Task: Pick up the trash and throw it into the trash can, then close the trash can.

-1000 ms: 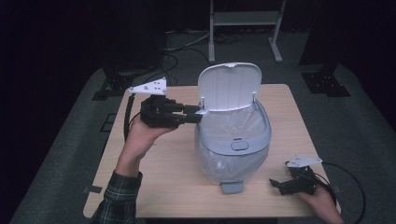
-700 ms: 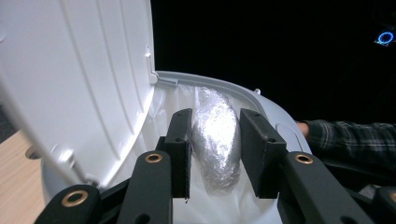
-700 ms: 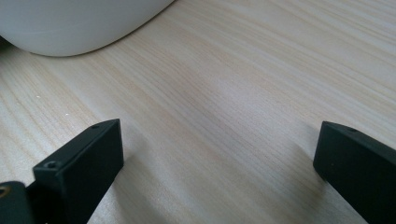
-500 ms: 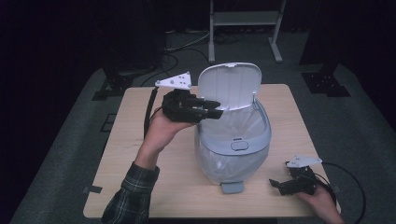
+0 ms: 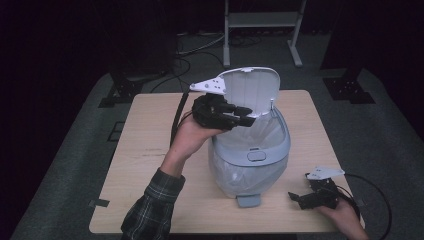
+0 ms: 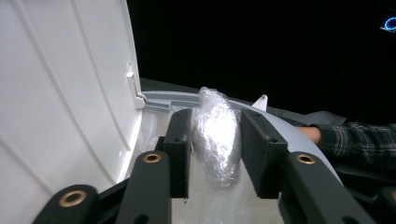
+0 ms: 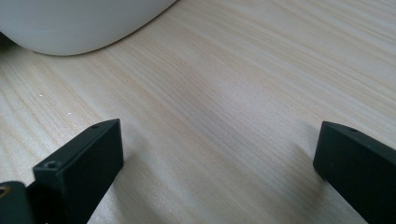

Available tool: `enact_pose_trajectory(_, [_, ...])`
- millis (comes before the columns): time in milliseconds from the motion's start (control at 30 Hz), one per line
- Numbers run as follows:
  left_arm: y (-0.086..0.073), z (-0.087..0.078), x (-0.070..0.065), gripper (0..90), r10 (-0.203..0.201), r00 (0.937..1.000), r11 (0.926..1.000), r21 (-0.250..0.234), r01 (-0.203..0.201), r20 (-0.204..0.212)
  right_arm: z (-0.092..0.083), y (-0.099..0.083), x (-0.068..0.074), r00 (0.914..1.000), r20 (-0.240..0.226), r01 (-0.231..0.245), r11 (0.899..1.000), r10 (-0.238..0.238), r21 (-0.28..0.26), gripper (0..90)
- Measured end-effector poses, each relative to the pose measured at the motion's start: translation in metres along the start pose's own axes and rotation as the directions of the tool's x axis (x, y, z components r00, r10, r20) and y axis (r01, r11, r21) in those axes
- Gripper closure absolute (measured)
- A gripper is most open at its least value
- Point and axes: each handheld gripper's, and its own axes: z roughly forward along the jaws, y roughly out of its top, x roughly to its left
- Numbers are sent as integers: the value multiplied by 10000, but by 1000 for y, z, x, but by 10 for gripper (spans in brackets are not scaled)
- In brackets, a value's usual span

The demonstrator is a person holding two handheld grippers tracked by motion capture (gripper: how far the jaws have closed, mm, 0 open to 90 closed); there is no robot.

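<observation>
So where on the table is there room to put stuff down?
The pale wooden table is bare left of the grey lidded bin, beside the checked sleeve. It is tighter at the right front, where the right gripper rests.

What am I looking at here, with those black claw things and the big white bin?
No robot here: a person holds a hand tool with two black jaws in each hand. The wide picture is taken from above the wooden table. The other two come from small cameras riding on each tool, looking along its jaws. On the table stands a pale pedal bin with its lid flipped up and a clear bag lining it. The left gripper is over the bin's opening; between its jaws sits a wad of crinkled clear plastic, and the jaws have just been opening a little. The right gripper rests open and empty on the table near the bin's base.
</observation>
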Motion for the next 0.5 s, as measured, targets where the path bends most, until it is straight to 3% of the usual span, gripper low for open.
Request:
enact_pose_trajectory(33, [0,1,0,547,15,10000,10000,-5,-15,-54,0,0,0,10000,-1,5,10000,-5,0,6])
enact_pose_trajectory(200, [-1,-7,-1,553,60,9998,9998,-179,-63,-204,0,0,0,10000,-8,14,10000,-14,-2,6])
enact_pose_trajectory(500, [-9,-36,5,849,-54,9974,9996,-263,35,-717,0,0,0,10000,-13,21,10000,-21,2,6])
